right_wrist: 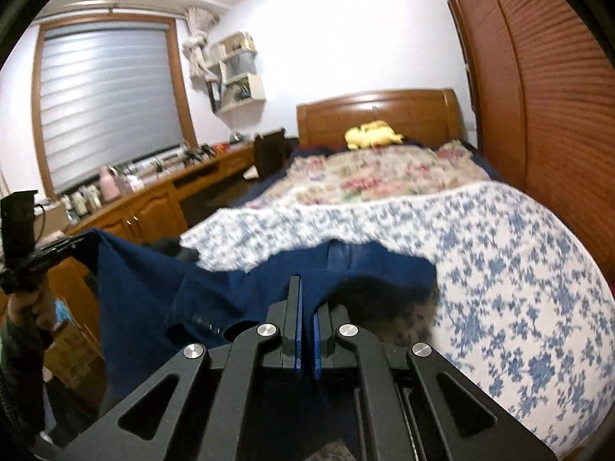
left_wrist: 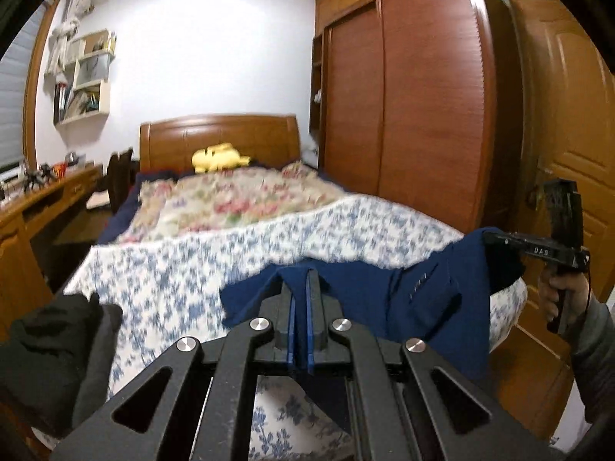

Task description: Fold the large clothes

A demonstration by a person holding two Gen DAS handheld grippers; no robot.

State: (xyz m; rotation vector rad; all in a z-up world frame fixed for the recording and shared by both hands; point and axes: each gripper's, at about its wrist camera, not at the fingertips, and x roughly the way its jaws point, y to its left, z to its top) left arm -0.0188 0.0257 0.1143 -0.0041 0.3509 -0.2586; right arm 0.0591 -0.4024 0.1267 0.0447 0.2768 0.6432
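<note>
Both claws clamped on a dark navy cloth garment [left_wrist: 430,299], held up over the foot of the bed.

Left claw [left_wrist: 301,274] pinched together on one top edge of the garment, right claw [right_wrist: 298,288] pinched together on the other. Garment stretched between them, hanging above the white bedspread with blue flowers [right_wrist: 519,269]. Yellow plush toy [left_wrist: 219,156] by the wooden headboard [left_wrist: 219,134], well beyond the garment.

White-walled bedroom: wooden-headboard bed [left_wrist: 219,134] under blue-floral sheet [right_wrist: 519,269], louvred brown wardrobe [left_wrist: 415,107], blind-covered window [right_wrist: 107,103], possibly cluttered wooden desk [right_wrist: 153,199].
</note>
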